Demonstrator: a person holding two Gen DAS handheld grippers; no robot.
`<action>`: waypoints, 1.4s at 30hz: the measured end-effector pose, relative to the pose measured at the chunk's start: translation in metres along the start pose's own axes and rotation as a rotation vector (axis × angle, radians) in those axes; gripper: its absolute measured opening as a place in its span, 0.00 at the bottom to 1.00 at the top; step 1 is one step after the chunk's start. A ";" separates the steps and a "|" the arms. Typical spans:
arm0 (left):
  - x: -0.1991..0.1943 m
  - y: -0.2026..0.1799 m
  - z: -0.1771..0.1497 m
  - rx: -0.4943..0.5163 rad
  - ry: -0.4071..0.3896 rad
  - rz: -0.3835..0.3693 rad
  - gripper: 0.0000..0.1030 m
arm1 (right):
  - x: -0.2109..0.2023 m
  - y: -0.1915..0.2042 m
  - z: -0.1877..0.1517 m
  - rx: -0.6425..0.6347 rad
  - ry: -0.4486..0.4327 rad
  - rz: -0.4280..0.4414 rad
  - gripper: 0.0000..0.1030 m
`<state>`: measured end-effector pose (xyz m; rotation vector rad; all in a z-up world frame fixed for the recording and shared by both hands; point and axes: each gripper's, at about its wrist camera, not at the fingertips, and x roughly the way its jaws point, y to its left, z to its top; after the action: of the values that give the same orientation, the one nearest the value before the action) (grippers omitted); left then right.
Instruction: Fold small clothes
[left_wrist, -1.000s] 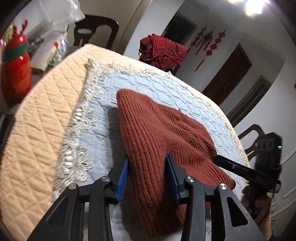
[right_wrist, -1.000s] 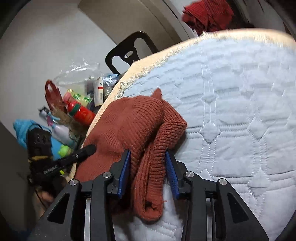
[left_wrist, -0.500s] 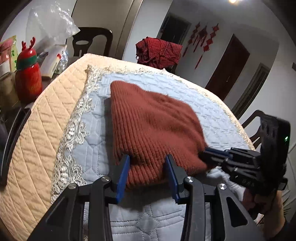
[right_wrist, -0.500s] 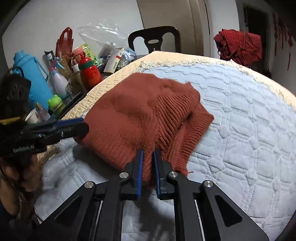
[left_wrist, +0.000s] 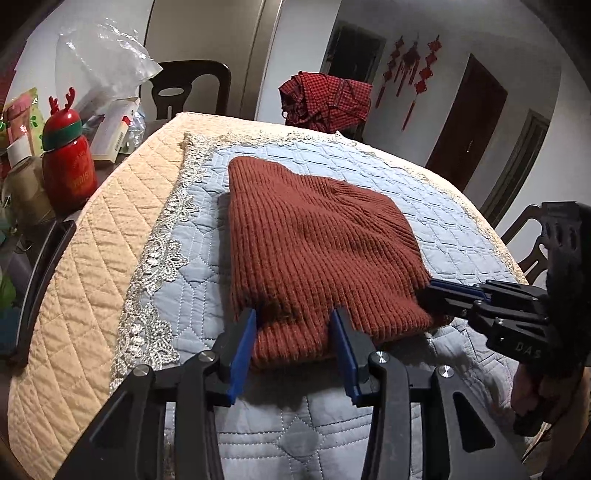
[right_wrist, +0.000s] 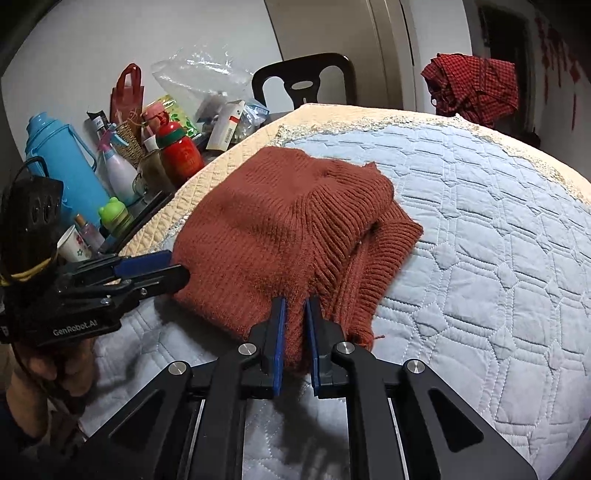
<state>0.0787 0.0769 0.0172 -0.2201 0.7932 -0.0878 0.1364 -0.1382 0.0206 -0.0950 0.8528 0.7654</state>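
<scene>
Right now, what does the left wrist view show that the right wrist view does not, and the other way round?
Only the left wrist view shows the red hanging wall decorations and the dark brown door.

Only the right wrist view shows the blue thermos jug, the green frog-topped bottle, and the sweater's ribbed cuff sticking out on the right.

Both show the rust-red knit sweater on the light blue quilted mat, the red reindeer bottle, the red checked cloth, and both hand-held grippers: left, right.
</scene>
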 end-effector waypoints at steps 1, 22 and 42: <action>-0.001 0.000 0.001 -0.004 -0.002 0.003 0.43 | -0.002 0.002 0.001 -0.001 -0.006 0.001 0.10; -0.011 -0.011 -0.008 0.017 0.018 0.082 0.49 | -0.021 -0.001 -0.005 0.035 -0.011 -0.068 0.22; 0.001 -0.024 -0.039 0.099 0.080 0.161 0.70 | -0.017 0.011 -0.057 -0.069 0.096 -0.194 0.42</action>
<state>0.0520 0.0470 -0.0046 -0.0591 0.8816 0.0165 0.0855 -0.1611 -0.0028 -0.2740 0.8942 0.6120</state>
